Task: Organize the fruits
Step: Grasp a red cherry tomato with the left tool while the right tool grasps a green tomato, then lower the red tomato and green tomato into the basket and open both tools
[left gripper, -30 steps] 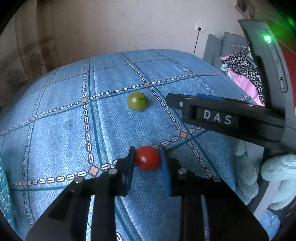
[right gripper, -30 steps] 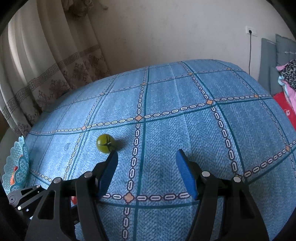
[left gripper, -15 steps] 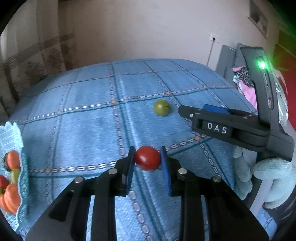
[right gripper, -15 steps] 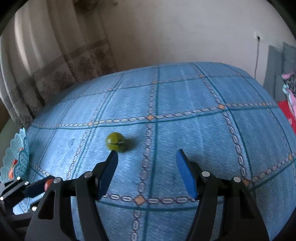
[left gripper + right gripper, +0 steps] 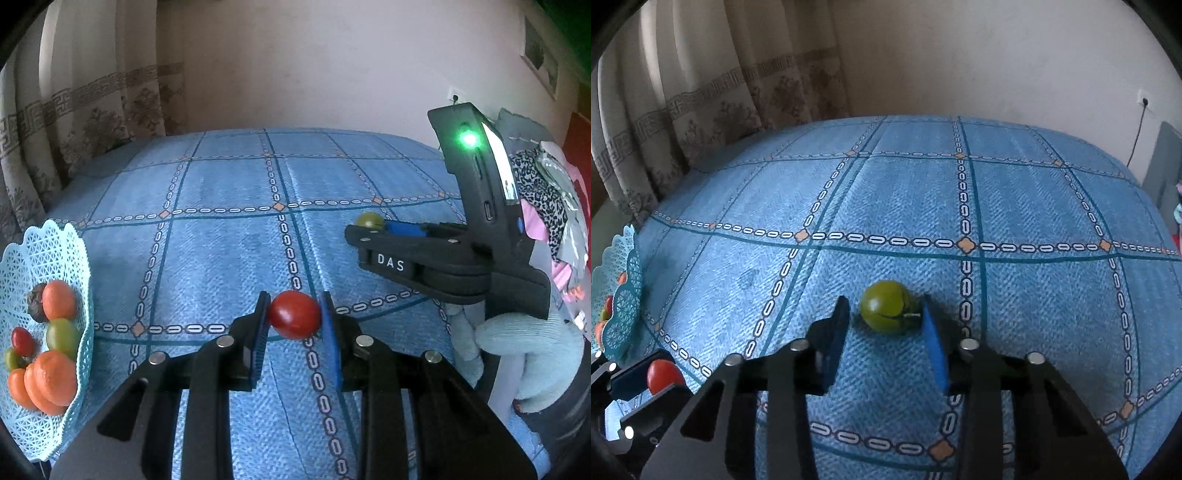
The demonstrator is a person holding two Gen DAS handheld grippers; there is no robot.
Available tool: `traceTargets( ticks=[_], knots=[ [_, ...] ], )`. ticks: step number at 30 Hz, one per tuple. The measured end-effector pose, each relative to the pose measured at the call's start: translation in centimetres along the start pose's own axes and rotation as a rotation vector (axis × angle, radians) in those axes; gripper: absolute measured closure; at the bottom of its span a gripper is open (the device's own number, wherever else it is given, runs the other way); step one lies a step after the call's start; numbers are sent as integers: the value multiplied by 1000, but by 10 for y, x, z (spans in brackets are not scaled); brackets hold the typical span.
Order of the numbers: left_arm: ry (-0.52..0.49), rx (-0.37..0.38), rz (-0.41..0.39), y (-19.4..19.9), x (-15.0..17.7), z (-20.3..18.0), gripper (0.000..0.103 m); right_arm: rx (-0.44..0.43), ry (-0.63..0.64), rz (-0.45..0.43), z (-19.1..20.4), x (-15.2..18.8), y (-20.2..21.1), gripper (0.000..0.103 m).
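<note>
Blue patterned bedspread: left gripper is clamping a round red tomato, heading for the half-filled pale-blue lattice basket; right gripper, spread apart, is straddling the last small green tomato lying loose.

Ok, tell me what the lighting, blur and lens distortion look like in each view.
Left wrist view: soft daylight, heavy fisheye bowing of the blue cloth, a green light flaring on the right gripper's body, the red tomato sharp. Right wrist view: the same bowing and dark corners, the green tomato sharp with a small glint, the basket at the left edge slightly smeared.
</note>
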State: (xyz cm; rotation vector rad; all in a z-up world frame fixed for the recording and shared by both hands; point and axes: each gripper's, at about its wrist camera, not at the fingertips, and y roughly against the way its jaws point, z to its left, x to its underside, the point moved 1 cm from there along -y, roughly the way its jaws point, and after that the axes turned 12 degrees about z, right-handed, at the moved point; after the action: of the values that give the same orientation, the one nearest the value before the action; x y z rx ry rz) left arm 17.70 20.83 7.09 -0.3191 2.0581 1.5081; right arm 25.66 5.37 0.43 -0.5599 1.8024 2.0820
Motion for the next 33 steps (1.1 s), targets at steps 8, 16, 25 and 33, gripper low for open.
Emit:
traceTargets(
  ticks=[8, 16, 25, 33],
  knots=[
    [30, -8, 3, -2, -1, 8, 76, -17, -3, -7, -4, 2, 3, 74],
    [28, -74, -36, 2, -2, 13, 76, -39, 11, -47, -3, 13, 22, 74],
    [48, -143, -87, 13, -6, 24, 76, -85, 43, -80, 16, 18, 42, 74],
    [93, -179, -124, 26, -8, 39, 76, -101, 52, -88, 26, 22, 48, 74]
  ],
)
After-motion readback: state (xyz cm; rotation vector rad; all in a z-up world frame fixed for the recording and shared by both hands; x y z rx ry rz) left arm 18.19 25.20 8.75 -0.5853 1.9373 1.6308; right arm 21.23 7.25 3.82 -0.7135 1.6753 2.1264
